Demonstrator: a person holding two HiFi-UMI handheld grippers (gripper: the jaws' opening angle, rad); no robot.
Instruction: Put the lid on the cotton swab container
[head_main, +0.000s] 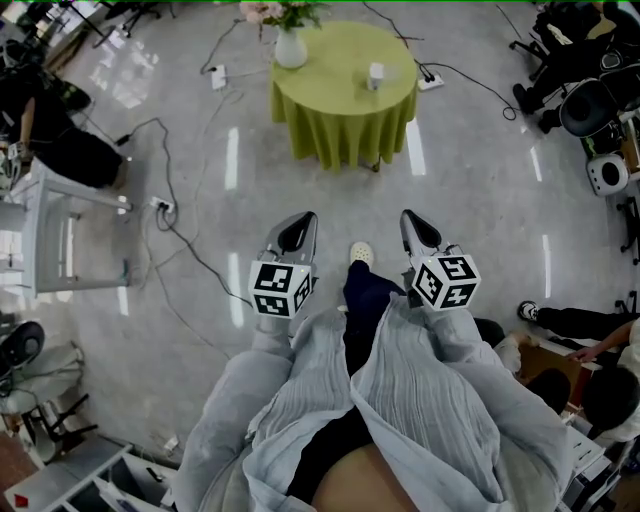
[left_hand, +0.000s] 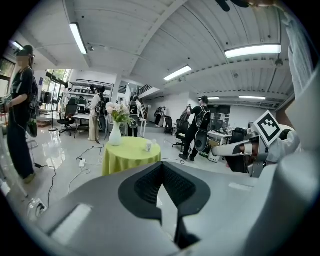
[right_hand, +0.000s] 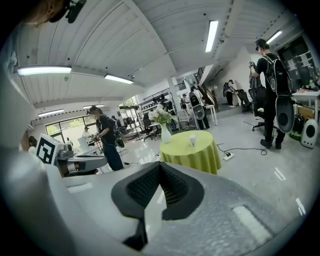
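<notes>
The left gripper (head_main: 300, 222) is held out low in front of the person, its jaws shut tip to tip with nothing between them; its own view shows the ribbed black pads meeting at the front. Far beyond those jaws, and slightly to their left, stands a round table (head_main: 345, 120) under a yellow-green cloth. On it a white vase (head_main: 290, 48) of flowers is on the left and the cotton swab container (head_main: 376, 75) is to the right of it, apart from the vase. The container looks like a small pale cylinder. It stands upright with its long axis vertical and its top toward the ceiling. It is too small in every view to tell whether a lid is on it. The right gripper (head_main: 415, 222) is held beside the left one, its jaws also closed on nothing, and from them the container lies well ahead and a little to the right. Only the head view shows the floor under both grippers, with cables (head_main: 180, 235) trailing across the tiles and the person's pale pleated sleeves (head_main: 270, 400) behind the marker cubes. Only the left gripper view shows a bystander in dark clothes (left_hand: 20, 110) far to the left of its jaws. Only the right gripper view shows a figure with a backpack (right_hand: 272, 85) far to the right of its jaws.
</notes>
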